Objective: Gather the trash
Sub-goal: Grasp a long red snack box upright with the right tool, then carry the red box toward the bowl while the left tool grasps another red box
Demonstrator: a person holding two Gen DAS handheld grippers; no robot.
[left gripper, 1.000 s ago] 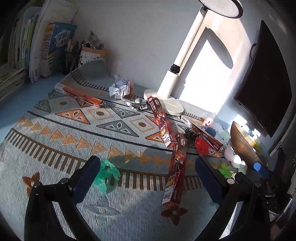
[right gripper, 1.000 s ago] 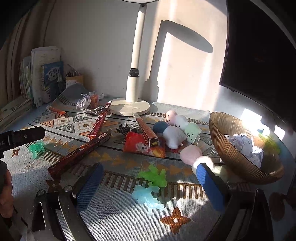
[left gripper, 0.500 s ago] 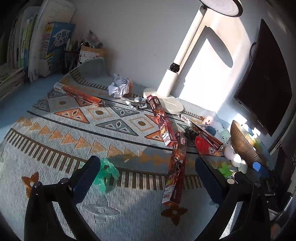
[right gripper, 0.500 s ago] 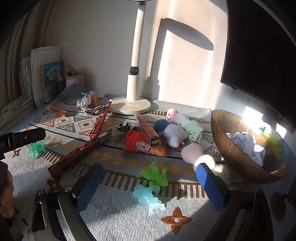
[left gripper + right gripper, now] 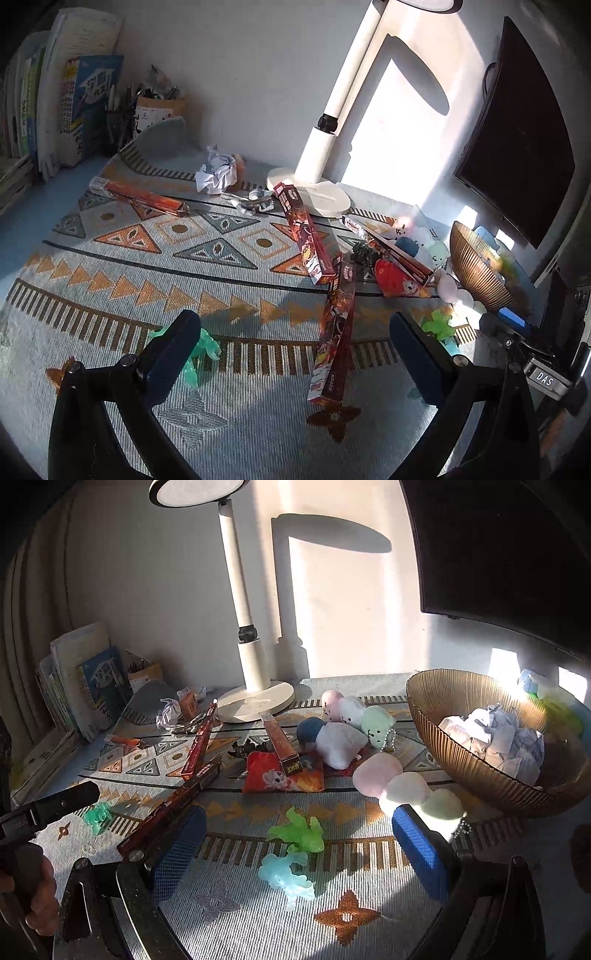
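A crumpled white paper ball (image 5: 216, 173) lies at the far side of the patterned mat, also seen as the paper ball (image 5: 168, 716) in the right wrist view. A red snack packet (image 5: 280, 775) lies mid-mat among long red boxes (image 5: 334, 332). The brown ribbed bowl (image 5: 436, 731) at the right holds crumpled paper (image 5: 495, 734). My left gripper (image 5: 293, 343) hovers open over the near mat, empty, above a green jelly toy (image 5: 199, 347). My right gripper (image 5: 299, 834) is open and empty above green and blue jelly toys (image 5: 295, 834).
A white desk lamp (image 5: 255, 701) stands at the back. Books and a pen holder (image 5: 155, 110) line the left wall, a dark monitor (image 5: 517, 140) the right. Plush toys (image 5: 347, 723) crowd beside the bowl. A hand (image 5: 37, 897) holds the left gripper (image 5: 55, 805).
The right wrist view has pulled back and tilted up, so the lamp head now shows. The left gripper has drifted slightly. Both stay open and empty.
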